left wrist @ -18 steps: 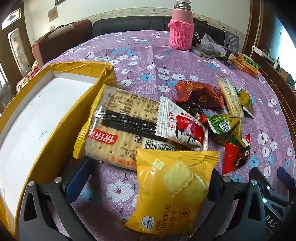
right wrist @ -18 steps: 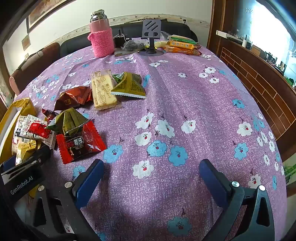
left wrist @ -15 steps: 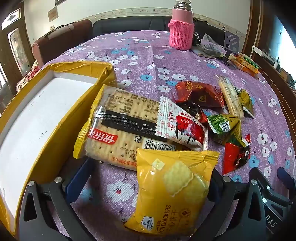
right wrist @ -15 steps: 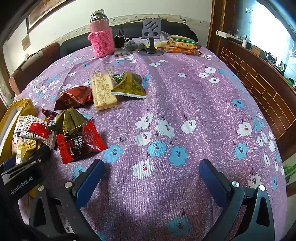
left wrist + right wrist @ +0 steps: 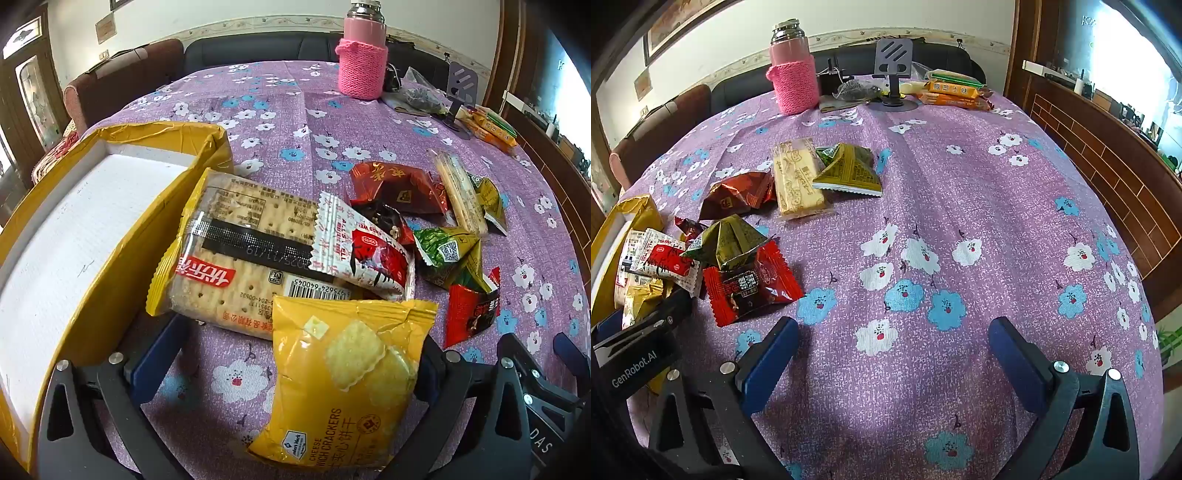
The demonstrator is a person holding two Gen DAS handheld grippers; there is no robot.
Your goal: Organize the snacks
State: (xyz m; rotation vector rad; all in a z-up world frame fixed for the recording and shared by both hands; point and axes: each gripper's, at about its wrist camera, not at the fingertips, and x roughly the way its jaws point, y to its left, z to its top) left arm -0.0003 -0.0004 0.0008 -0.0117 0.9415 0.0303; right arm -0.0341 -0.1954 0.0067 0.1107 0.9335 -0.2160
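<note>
My left gripper [image 5: 295, 347] is open near the table's front edge. A yellow cheese cracker pack [image 5: 351, 376] lies between its fingers, apart from the left finger; the right finger is hidden behind it. Beyond it lie a large saltine cracker pack [image 5: 236, 236] and a white-and-red sachet [image 5: 362, 251]. A yellow box [image 5: 110, 266] with a white lining stands open at the left. My right gripper [image 5: 892, 332] is open over bare tablecloth. Left of it lie a red pack [image 5: 750, 288], a green pack [image 5: 727, 240], a pale biscuit bar [image 5: 796, 177] and an olive pack [image 5: 849, 170].
A pink flask [image 5: 794, 81] in a knitted sleeve, a phone stand [image 5: 894, 74] and orange packets [image 5: 953, 94] stand at the far edge of the round table. A wood-panelled wall [image 5: 1108, 158] runs along the right. Chairs [image 5: 122, 81] stand behind the table.
</note>
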